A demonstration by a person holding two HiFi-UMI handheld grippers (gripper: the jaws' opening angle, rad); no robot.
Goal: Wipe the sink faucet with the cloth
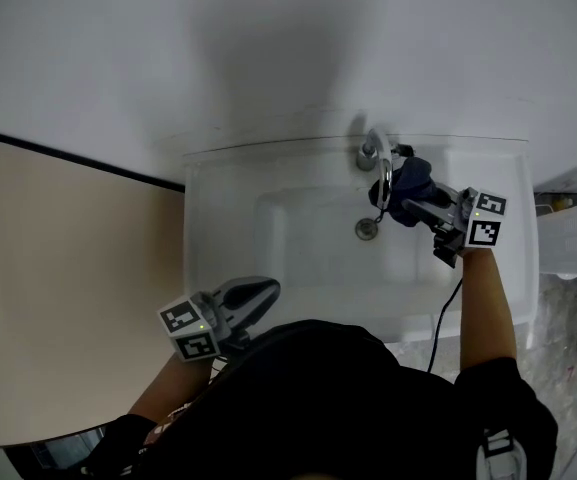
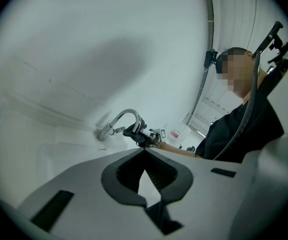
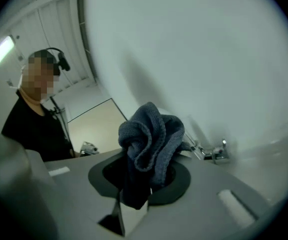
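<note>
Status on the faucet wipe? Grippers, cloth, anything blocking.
Right hand-held gripper shut on the cloth, cloth up against the faucet spout. Left hand-held gripper shut, holding nothing, near the sink front rim. Nothing seen blocking.

The cloth (image 3: 151,144) is dark blue-grey with a ribbed knit. The sink (image 1: 228,218) is plain white and the faucet (image 1: 378,163) is shiny silver. The left gripper (image 1: 266,290) and the right gripper (image 1: 406,200) are grey, with black-and-white square markers (image 1: 485,220). The floor (image 1: 58,298) on the left is beige, the far wall (image 1: 268,48) white, and the near shirt (image 1: 348,398) black.
</note>
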